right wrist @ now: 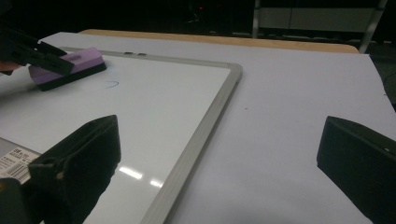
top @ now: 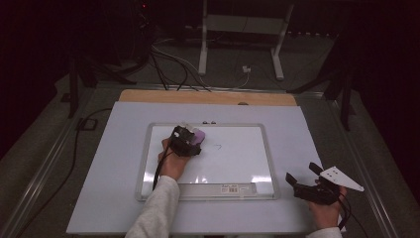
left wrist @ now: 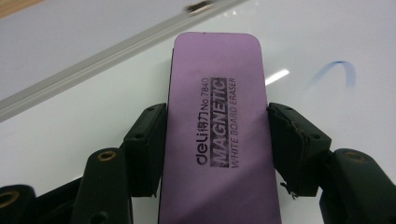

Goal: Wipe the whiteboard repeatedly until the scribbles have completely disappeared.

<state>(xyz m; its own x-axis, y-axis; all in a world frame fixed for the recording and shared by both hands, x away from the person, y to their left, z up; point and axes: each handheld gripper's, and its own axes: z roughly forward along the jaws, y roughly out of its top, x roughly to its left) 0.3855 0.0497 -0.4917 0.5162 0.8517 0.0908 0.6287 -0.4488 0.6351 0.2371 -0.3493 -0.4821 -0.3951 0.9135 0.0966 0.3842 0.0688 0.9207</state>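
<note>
So the purple whiteboard eraser (left wrist: 217, 140) is sitting flat on the whiteboard (top: 237, 158), up near the top edge and toward the left half of it. You can read the print on its back in the left gripper view, "deli MAGNETIC WHITE BOARD ERASER". The left tool (left wrist: 217, 140) is clamped on it, one black pad pressed against each long side, roughly halfway along its length, with the front half of the eraser sticking out past the tips. In the high view the left tool (top: 186, 140) sits right on top of the eraser (top: 198, 135), with the person's left hand (top: 172, 161) behind it and a light grey sleeve (top: 156, 210) coming in from the bottom

Just to the right of the eraser there's a small blue pen mark (left wrist: 337, 72), a little curved stroke, close by but not touching it. Same mark (top: 217, 146) shows near the middle of the board from above

The board has a silver frame (right wrist: 201, 140) and a barcode sticker (top: 229, 189) on the bottom edge. It lies on a white sheet (top: 307, 129) covering the counter, with a strip of bare wood (top: 208, 97) showing at the far side

The right tool (top: 303, 174) is well away from all that, off the board's lower right corner, held over the white sheet with its jaws wide apart and nothing between them. From its own camera the eraser (right wrist: 70, 69) is far off at upper left
</note>
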